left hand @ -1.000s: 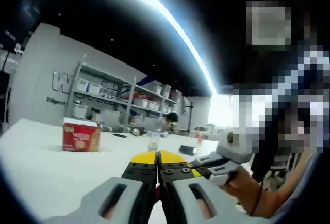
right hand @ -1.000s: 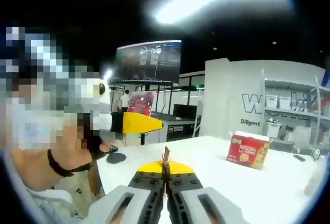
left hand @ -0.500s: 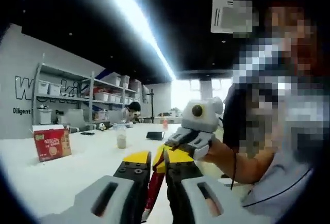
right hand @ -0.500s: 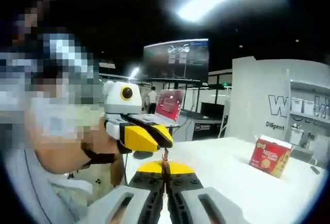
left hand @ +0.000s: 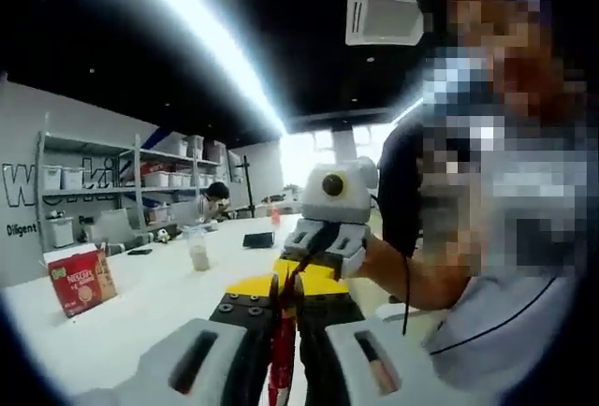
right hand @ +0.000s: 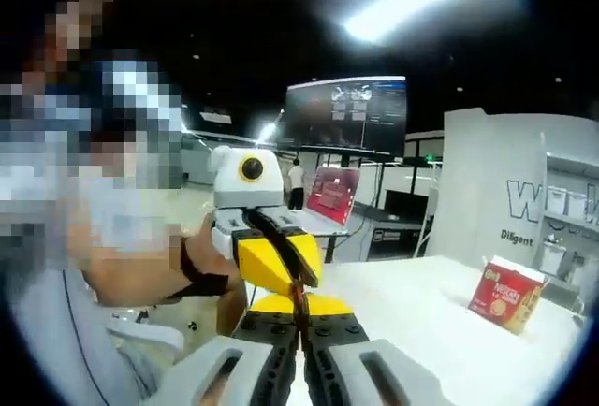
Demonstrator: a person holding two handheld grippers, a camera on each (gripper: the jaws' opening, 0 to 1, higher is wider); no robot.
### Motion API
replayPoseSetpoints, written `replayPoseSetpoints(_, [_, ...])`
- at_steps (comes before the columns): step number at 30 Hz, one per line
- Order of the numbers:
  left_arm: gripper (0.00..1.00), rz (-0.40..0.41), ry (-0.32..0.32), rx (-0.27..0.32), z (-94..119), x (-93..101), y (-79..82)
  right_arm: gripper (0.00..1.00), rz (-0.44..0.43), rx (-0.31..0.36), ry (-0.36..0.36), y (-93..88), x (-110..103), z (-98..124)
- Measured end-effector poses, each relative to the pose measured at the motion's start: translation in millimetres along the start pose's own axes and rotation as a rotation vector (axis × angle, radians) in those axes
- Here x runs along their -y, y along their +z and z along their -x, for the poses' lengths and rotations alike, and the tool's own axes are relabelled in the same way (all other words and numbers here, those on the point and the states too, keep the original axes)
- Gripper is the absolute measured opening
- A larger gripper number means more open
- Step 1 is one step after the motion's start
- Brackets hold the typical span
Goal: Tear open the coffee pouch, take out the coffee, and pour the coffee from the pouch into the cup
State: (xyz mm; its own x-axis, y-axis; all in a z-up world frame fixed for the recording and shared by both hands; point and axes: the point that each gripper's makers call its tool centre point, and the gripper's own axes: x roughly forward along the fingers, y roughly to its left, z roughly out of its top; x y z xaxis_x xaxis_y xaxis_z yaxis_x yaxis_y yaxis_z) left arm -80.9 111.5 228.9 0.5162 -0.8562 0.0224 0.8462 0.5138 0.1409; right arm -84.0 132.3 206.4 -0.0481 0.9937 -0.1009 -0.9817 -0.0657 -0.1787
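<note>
**Tools brought tip to tip on the coffee pouch, tear about to start**

Since a second ago the two tools have closed in on each other. Then the other tool sat off to the side in each view; now they meet nose to nose above the bench.

Left gripper view: left tool has its jaws together on the coffee pouch, a thin red strip running down between the jaws. Right tool comes in from the right, yellow tips touching the pouch's upper end.

Right gripper view: right tool has jaws pressed together on a thin reddish sliver of pouch edge. Left tool faces it, its tips just above the sliver.

Judgement: both tools look clamped on the same pouch at neighbouring spots, so this is the setup for the tear. Pouch is not yet visibly open; taking out and pouring are still to do. Cannot tell how much of the edge each tool has.

Around:
- Cup, clear, something pale at its bottom, stands on the white bench well beyond the tools.
- Red Nescafe box upright on the bench, left of the cup; same box far right in the right gripper view.
- Dark flat object lies further back on the bench.
- Shelving with bins along the back wall, a person seated there.
- Wall screen behind.

In the way: nothing between pouch and cup. The pouch is held up away from the cup, so a rough tear could spill onto the bench.
</note>
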Motion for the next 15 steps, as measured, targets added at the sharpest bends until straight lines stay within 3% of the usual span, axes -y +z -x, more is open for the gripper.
replayPoseSetpoints(5, [0.04,-0.017,-0.021,0.003,0,3.6,0.8,0.01,-0.008,0.004,0.012,1.3,-2,1])
replayPoseSetpoints(7, [0.03,0.017,-0.033,-0.003,0,4.7,0.5,0.01,-0.009,0.004,0.02,1.1,-3,1])
replayPoseSetpoints(9, [0.02,0.084,0.034,-0.022,1,-5.3,-0.5,0.01,-0.002,0.005,0.009,1.0,-3,0])
replayPoseSetpoints(11, [0.01,0.061,0.124,-0.028,-1,-12.9,0.9,0.01,0.01,0.006,-0.044,1.7,5,-1])
replayPoseSetpoints(14, [0.01,0.062,0.185,0.001,-4,-15.0,5.9,0.0,-0.011,0.03,-0.075,6.6,12,1])
replayPoseSetpoints(15, [0.01,0.055,0.238,-0.002,-3,-18.7,7.0,0.0,-0.033,0.036,-0.096,7.7,15,1])
